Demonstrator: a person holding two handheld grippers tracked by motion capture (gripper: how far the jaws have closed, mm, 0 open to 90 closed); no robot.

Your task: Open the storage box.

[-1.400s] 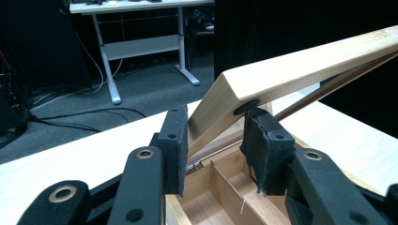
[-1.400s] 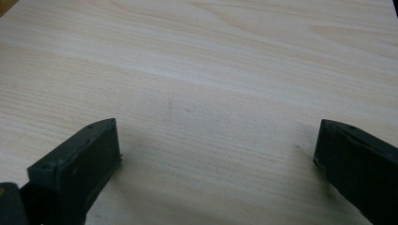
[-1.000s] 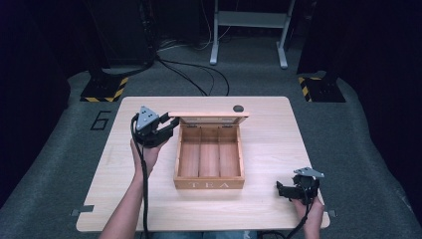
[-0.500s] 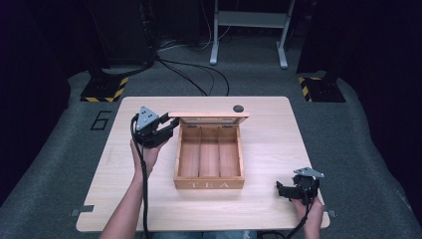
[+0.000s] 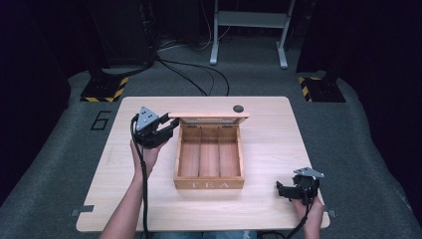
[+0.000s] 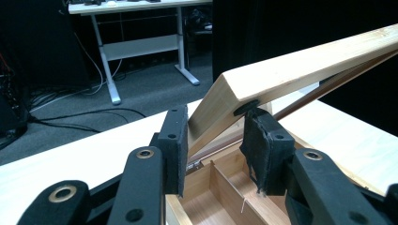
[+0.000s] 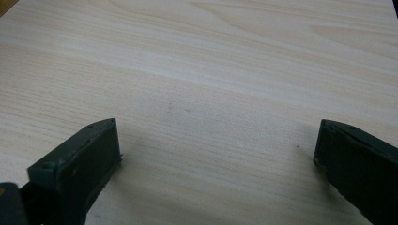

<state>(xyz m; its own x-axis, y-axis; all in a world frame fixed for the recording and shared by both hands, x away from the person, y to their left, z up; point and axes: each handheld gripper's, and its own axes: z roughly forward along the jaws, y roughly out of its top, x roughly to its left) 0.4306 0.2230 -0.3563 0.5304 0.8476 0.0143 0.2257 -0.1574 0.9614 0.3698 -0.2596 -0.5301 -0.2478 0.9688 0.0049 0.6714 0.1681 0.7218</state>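
Three bare compartments inside light wooden tea box point(image 5: 209, 158), mid pale wooden table point(image 5: 268, 144). Raised hinged wooden lid point(image 6: 300, 65) corner between left gripper point(image 6: 213, 140) jaws, narrowly parted, contact unclear. Right gripper point(image 7: 216, 154) jaws wide, over bare tabletop.

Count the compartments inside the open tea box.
3. The tea box holds a left compartment, a middle one and a right one, side by side, split by two wooden dividers. All look empty.
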